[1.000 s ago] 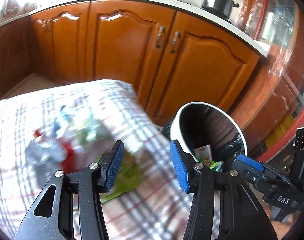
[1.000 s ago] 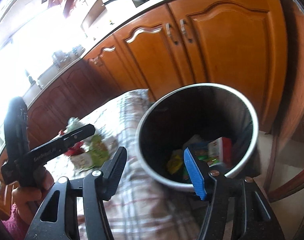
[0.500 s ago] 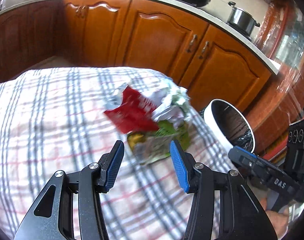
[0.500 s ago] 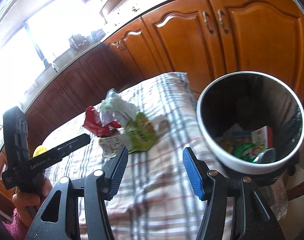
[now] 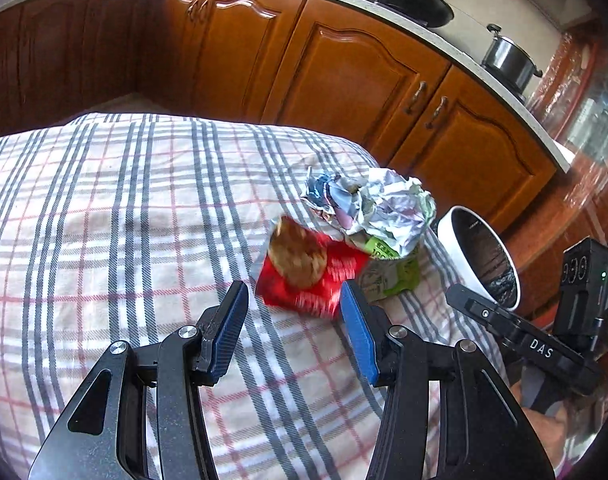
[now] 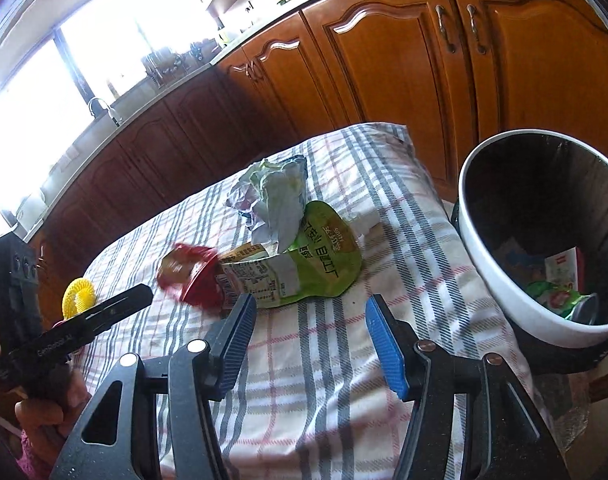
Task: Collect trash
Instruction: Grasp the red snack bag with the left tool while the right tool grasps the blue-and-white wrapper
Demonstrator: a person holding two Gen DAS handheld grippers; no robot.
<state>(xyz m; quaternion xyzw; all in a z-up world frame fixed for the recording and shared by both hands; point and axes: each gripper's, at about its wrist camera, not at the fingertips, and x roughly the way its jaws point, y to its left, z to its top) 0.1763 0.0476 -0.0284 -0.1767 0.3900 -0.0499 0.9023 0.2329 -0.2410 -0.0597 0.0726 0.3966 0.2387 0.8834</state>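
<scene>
A checked tablecloth (image 5: 104,220) spreads under both tools. Off to the right gripper's (image 6: 309,316) right stands the white trash bin (image 6: 499,280), wrappers already inside. Just ahead of its spread, empty jaws lies a green pouch (image 6: 315,268) under crumpled paper (image 6: 276,196). The left gripper (image 5: 294,314), jaws also apart and holding nothing, points at a red snack wrapper (image 5: 304,268) just beyond its tips.

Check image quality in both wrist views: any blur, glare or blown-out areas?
Left wrist view: red wrapper smeared by motion blur, crumpled paper sharper, strong fisheye bending on the cabinets. Right wrist view: window blown out white at upper left, red wrapper blurred, bin interior dark.
</scene>
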